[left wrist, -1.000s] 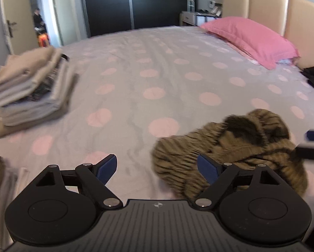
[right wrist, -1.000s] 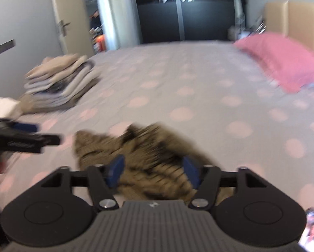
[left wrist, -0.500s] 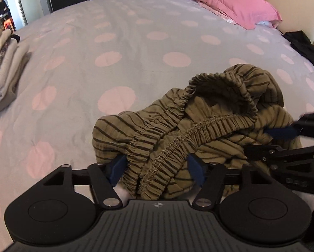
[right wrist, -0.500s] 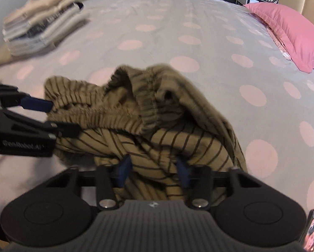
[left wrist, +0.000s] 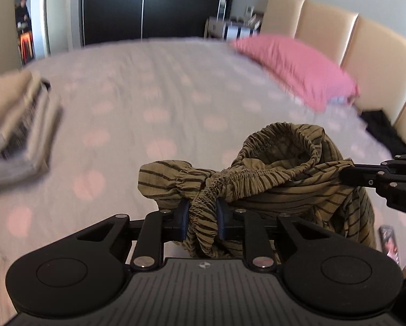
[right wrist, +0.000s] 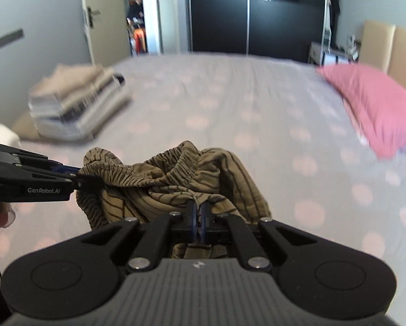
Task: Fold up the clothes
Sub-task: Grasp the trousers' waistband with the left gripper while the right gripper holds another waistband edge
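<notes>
An olive striped garment (left wrist: 281,174) with an elastic waistband hangs bunched between both grippers, lifted above the bed. My left gripper (left wrist: 203,213) is shut on a gathered part of the waistband. My right gripper (right wrist: 199,217) is shut on another fold of the same garment (right wrist: 175,179). In the left wrist view the right gripper (left wrist: 349,174) reaches in from the right edge. In the right wrist view the left gripper (right wrist: 79,175) reaches in from the left, clamped on the waistband. The garment's lower part hangs hidden behind the gripper bodies.
The bed (left wrist: 175,87) has a grey sheet with pink dots. A stack of folded clothes (left wrist: 15,127) sits at its left side, also in the right wrist view (right wrist: 75,108). A pink pillow (left wrist: 295,68) lies by the beige headboard. A dark garment (left wrist: 384,133) lies at right.
Both grippers have closed on the striped garment and lifted it off the bed. The views have tilted up from the sheet toward the room.
</notes>
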